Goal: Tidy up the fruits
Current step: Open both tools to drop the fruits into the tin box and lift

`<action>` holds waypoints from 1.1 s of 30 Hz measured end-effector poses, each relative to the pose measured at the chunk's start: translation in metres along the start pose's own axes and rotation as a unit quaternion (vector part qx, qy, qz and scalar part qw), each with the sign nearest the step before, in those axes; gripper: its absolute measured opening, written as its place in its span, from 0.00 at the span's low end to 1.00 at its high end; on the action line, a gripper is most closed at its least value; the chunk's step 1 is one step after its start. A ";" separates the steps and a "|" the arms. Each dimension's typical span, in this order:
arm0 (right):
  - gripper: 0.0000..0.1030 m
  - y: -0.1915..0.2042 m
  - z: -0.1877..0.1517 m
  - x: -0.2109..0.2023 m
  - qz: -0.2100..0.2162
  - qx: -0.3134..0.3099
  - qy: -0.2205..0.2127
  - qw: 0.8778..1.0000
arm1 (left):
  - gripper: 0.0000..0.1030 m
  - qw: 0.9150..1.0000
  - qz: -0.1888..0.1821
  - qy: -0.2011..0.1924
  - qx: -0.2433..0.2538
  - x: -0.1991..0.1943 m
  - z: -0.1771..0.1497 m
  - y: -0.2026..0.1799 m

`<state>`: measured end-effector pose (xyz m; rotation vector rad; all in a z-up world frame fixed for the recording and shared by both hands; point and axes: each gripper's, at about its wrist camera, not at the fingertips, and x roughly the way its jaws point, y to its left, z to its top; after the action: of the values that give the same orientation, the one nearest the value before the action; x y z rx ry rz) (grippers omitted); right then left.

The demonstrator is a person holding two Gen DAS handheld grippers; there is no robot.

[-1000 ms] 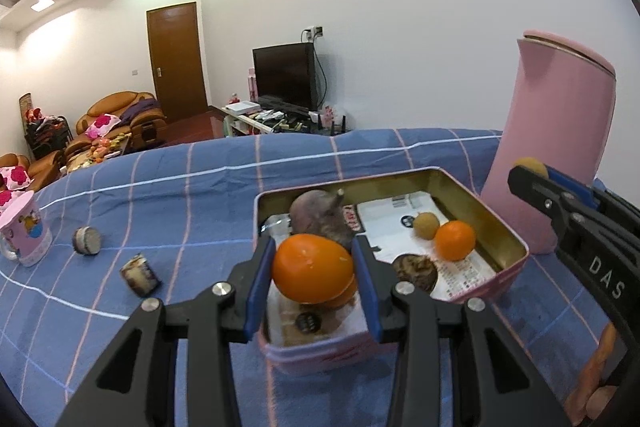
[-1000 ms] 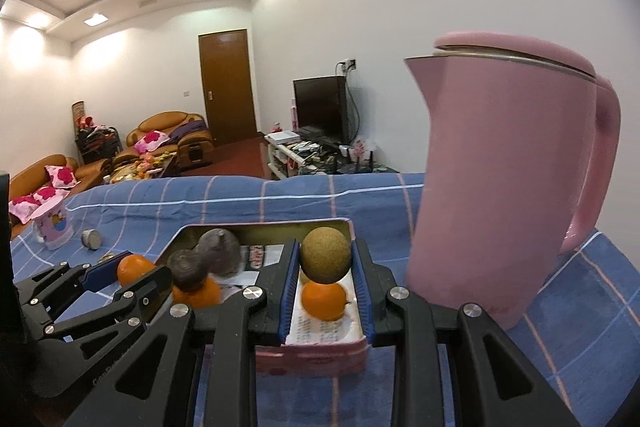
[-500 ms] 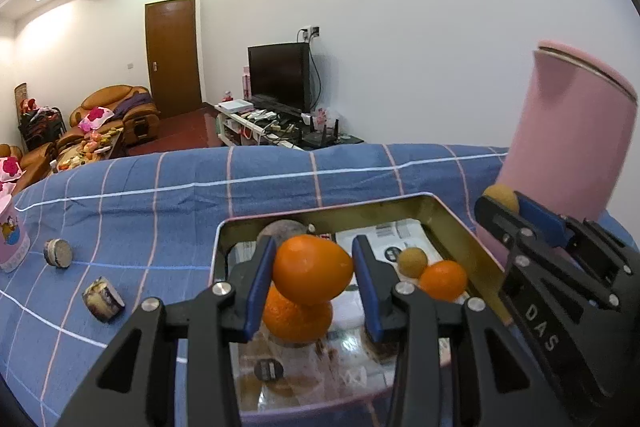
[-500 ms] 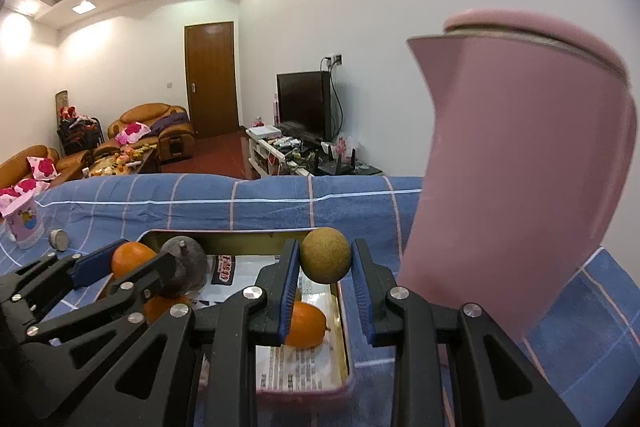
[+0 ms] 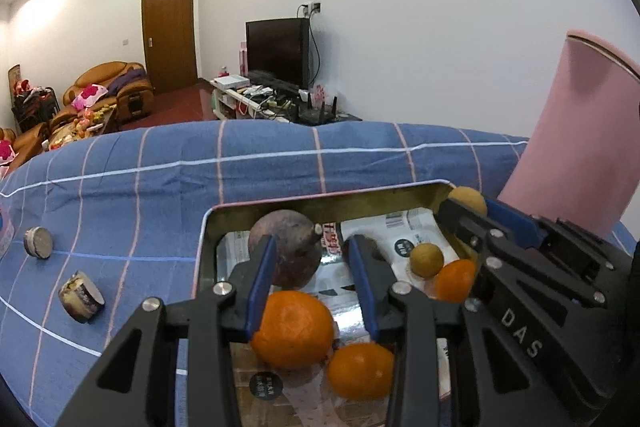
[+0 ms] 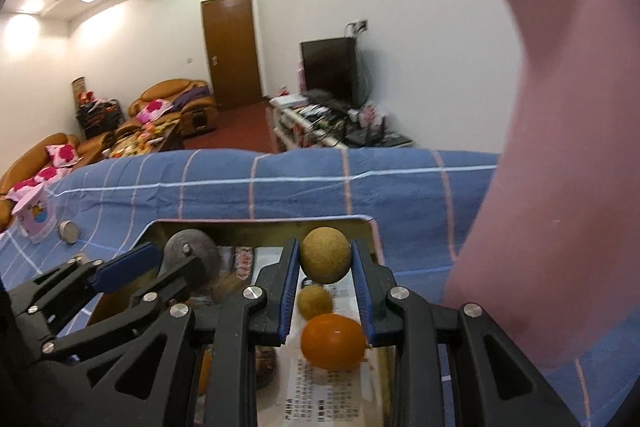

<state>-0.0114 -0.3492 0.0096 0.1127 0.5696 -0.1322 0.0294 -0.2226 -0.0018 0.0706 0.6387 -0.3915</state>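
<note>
An open metal tin (image 5: 320,199) lined with printed paper lies on the blue checked cloth. My left gripper (image 5: 311,241) hangs over its near left part with closing jaws and nothing between the tips. Below the pads, a big orange (image 5: 294,331) lies in the tin, clear of the right pad, beside another orange (image 5: 360,371). A dark purple fruit (image 5: 286,251), a small tan fruit (image 5: 427,259) and a small orange (image 5: 454,279) also lie inside. My right gripper (image 6: 325,245) is shut on a round tan fruit (image 6: 325,255) above the tin's far right corner.
A tall pink kettle (image 6: 560,187) stands close on the right of the tin. Two small round lids (image 5: 38,242) (image 5: 82,297) lie on the cloth to the left. A pink cup (image 6: 34,217) stands further left. Beyond the table are sofas and a television.
The big orange has left my left jaws and dropped into the tin. Both grippers have moved forward over the tin. The right one still grips the tan fruit, now closer to the kettle.
</note>
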 end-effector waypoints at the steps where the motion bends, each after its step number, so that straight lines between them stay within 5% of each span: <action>1: 0.28 -0.001 0.000 0.002 0.008 0.003 0.005 1.000 | 0.38 1.000 0.000 0.001 -0.001 0.000 0.000 0.000; 11: 0.28 -0.009 -0.001 0.014 0.056 0.029 0.026 0.998 | 0.43 1.000 0.020 -0.005 0.002 -0.001 -0.002 0.001; 20: 0.29 -0.016 -0.001 -0.012 0.051 0.048 -0.027 0.997 | 1.00 0.996 0.063 -0.050 -0.022 -0.020 -0.005 0.016; 22: 0.37 -0.018 0.000 -0.017 0.043 0.056 -0.040 0.997 | 1.00 0.996 0.062 -0.068 -0.021 -0.026 -0.005 0.017; 27: 0.80 -0.018 -0.005 -0.042 0.024 0.069 -0.123 0.990 | 1.00 0.994 0.063 -0.085 -0.009 -0.037 -0.005 0.016; 33: 0.84 0.001 -0.009 -0.060 -0.014 0.025 -0.182 0.983 | 1.00 0.990 0.083 -0.109 0.016 -0.048 -0.011 0.015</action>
<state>-0.0664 -0.3408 0.0349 0.1251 0.2032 -0.1904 -0.0061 -0.1908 0.0168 0.1096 0.4067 -0.2438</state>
